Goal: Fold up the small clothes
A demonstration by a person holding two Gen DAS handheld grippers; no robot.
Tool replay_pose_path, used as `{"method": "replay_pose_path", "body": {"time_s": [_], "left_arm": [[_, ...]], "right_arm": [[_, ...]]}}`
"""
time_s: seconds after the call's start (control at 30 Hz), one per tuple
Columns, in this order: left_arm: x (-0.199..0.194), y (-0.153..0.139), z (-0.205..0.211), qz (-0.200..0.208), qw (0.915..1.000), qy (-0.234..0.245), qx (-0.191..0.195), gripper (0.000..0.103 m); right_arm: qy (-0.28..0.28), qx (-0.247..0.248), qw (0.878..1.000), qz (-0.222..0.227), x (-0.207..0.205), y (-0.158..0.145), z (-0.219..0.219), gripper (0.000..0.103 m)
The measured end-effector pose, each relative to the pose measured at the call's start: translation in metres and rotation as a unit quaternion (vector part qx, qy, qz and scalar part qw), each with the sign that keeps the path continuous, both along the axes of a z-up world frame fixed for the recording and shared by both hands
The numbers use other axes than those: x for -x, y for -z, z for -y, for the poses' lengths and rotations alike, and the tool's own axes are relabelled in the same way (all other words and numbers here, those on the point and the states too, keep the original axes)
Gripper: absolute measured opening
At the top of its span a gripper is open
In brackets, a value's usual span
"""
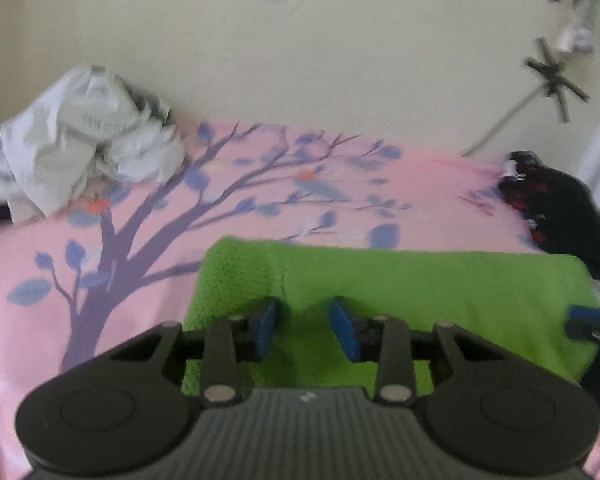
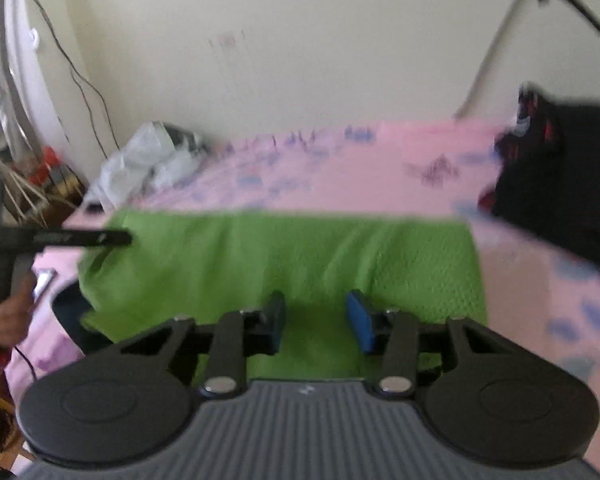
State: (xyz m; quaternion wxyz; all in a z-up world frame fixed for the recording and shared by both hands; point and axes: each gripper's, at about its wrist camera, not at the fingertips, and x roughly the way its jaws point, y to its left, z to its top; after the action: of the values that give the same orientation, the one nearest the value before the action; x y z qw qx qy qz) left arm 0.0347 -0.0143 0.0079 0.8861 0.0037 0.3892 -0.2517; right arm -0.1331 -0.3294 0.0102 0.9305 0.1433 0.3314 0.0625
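A green knitted garment (image 1: pixel 420 292) lies folded into a wide band on the pink bedsheet (image 1: pixel 40 248). It also shows in the right wrist view (image 2: pixel 300 256). My left gripper (image 1: pixel 305 322) is open over the garment's near left part, its blue pads either side of a green fold. My right gripper (image 2: pixel 316 316) is open over the garment's near middle. The right gripper's blue tip (image 1: pixel 588 316) shows at the right edge of the left wrist view. The left gripper (image 2: pixel 80 238) reaches in from the left in the right wrist view.
A crumpled white cloth pile (image 1: pixel 80 148) lies at the bed's far left by the wall. A black and red garment (image 1: pixel 552 204) lies at the far right. A drying rack pole (image 2: pixel 496 40) leans against the wall. Wooden furniture (image 2: pixel 40 184) stands left of the bed.
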Motion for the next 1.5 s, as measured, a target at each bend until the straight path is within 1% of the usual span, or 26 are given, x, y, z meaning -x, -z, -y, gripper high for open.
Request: {"method": "replay_pose_path", "body": {"time_s": [0.03,0.1,0.17,0.23,0.27,0.33,0.37,0.4,0.43,0.53,0.6,0.7,0.77,0.83,0.87,0.9,0.93,0.97,1.0,1.07,1.13,1.23,1.33,1.4,1.43,1.5], "left_arm": [[-0.004,0.0,-0.001,0.006,0.9999,-0.001,0.009,0.034],[-0.014,-0.001,0.001,0.005,0.9999,-0.01,0.009,0.034],[-0.021,0.0,0.01,0.015,0.9998,-0.015,-0.004,0.034],[-0.021,0.001,0.019,0.031,0.9991,-0.021,-0.02,0.034],[-0.019,0.001,0.022,0.037,0.9987,-0.022,-0.027,0.034],[-0.01,0.0,0.024,0.051,0.9977,-0.021,-0.039,0.034],[-0.005,-0.001,0.022,0.052,0.9976,-0.023,-0.04,0.034],[-0.001,-0.003,0.018,0.048,0.998,-0.025,-0.034,0.035],[0.006,-0.006,0.012,0.046,0.9985,-0.025,-0.017,0.035],[0.029,-0.017,-0.001,0.05,0.9979,-0.013,0.038,0.035],[0.044,-0.024,0.002,0.056,0.9962,0.015,0.064,0.035],[0.058,-0.032,0.018,0.071,0.992,0.065,0.082,0.035],[0.062,-0.031,0.034,0.076,0.99,0.095,0.071,0.035],[0.059,-0.02,0.049,0.072,0.9907,0.106,0.047,0.035],[0.053,-0.011,0.055,0.056,0.9925,0.103,0.035,0.035],[0.043,0.0,0.06,0.031,0.9947,0.095,0.022,0.034],[0.036,0.008,0.06,0.024,0.9953,0.091,0.023,0.031],[0.035,0.01,0.058,0.04,0.9942,0.095,0.029,0.031],[0.033,0.012,0.058,0.048,0.9939,0.096,0.025,0.028],[0.03,0.013,0.059,0.049,0.9944,0.088,0.029,0.027],[0.032,0.015,0.061,0.065,0.9938,0.087,0.022,0.027],[0.041,0.02,0.065,0.101,0.9907,0.092,0.006,0.028],[0.043,0.02,0.063,0.102,0.9904,0.093,0.015,0.027],[0.043,0.019,0.059,0.098,0.9904,0.095,0.025,0.028],[0.043,0.019,0.058,0.097,0.9904,0.095,0.027,0.028],[0.045,0.019,0.058,0.099,0.99,0.096,0.026,0.03]], "right_arm": [[0.002,0.001,1.0,-0.001,0.003,-0.001,-0.002,0.041],[0.002,-0.018,1.0,-0.004,0.007,0.0,-0.005,0.043],[-0.007,-0.038,0.999,-0.016,0.006,0.005,-0.008,0.043],[-0.004,-0.013,1.0,-0.003,0.009,0.006,-0.016,0.042],[-0.002,-0.01,1.0,-0.002,0.009,0.006,-0.018,0.042],[0.003,-0.022,1.0,-0.003,0.01,0.006,-0.014,0.04],[0.005,-0.031,1.0,-0.003,0.011,0.005,-0.01,0.039],[0.008,-0.041,0.999,0.001,0.013,0.004,-0.006,0.04],[0.009,-0.054,0.998,0.01,0.018,0.0,-0.003,0.042],[0.016,-0.074,0.996,0.041,0.026,-0.011,0.006,0.043],[0.022,-0.084,0.994,0.061,0.028,-0.02,0.009,0.044],[0.021,-0.086,0.994,0.071,0.018,-0.028,0.006,0.044],[0.018,-0.089,0.994,0.065,0.006,-0.027,0.0,0.044],[0.017,-0.091,0.994,0.051,-0.007,-0.019,-0.005,0.044],[0.02,-0.089,0.995,0.038,-0.014,-0.013,-0.007,0.044],[0.026,-0.086,0.996,0.016,-0.024,-0.004,-0.009,0.043],[0.029,-0.086,0.996,0.006,-0.03,0.004,-0.008,0.042],[0.032,-0.092,0.995,0.018,-0.03,0.008,-0.007,0.042],[0.033,-0.099,0.994,0.023,-0.031,0.01,-0.005,0.042],[0.036,-0.104,0.994,0.027,-0.031,0.011,-0.004,0.042],[0.03,-0.089,0.995,0.036,-0.029,0.012,-0.007,0.042],[0.026,-0.072,0.996,0.054,-0.023,0.015,-0.012,0.042],[0.03,-0.073,0.995,0.06,-0.02,0.015,-0.012,0.043],[0.028,-0.086,0.994,0.064,-0.017,0.014,-0.01,0.048],[0.028,-0.097,0.992,0.07,-0.012,0.014,-0.008,0.053],[0.034,-0.117,0.989,0.088,0.001,0.013,-0.002,0.056]]}}
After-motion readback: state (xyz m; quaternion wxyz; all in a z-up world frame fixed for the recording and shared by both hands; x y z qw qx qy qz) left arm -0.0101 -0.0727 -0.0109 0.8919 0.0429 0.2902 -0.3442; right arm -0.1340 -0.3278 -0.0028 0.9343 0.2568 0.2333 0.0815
